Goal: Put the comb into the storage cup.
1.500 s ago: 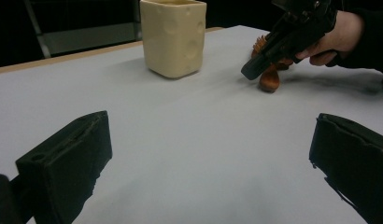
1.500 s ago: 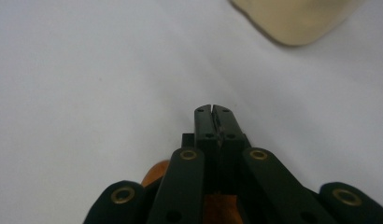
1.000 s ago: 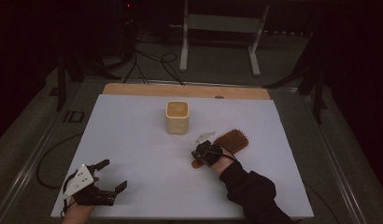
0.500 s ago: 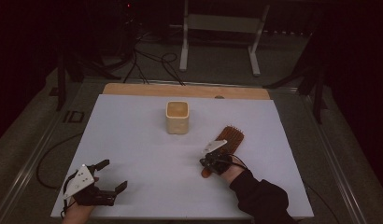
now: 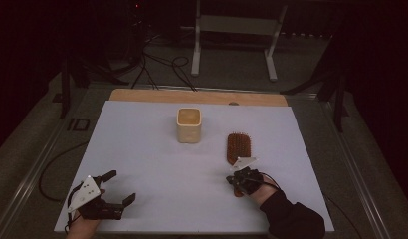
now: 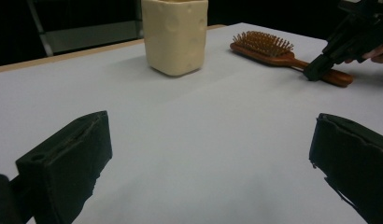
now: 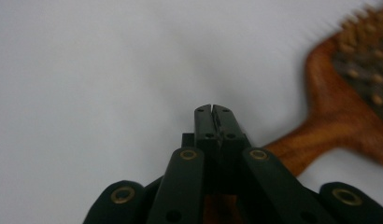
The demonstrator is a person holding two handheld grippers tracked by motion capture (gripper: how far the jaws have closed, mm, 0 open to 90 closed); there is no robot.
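No writing can be read anywhere. Near the table's (image 5: 142, 149) front-left corner, the left gripper (image 5: 115, 190) gapes wide and empty. A cream, squarish cup (image 5: 188, 124) stands mid-table. The bristled wooden brush (image 5: 239, 148) lies right; the right gripper (image 7: 212, 112), jaws pressed together, is over its handle.

High view looks down on the white worktop (image 5: 157, 164); left gripper view sits low, sharing the brown wooden bristle hairbrush (image 6: 278, 52) — right gripper view hovers close.
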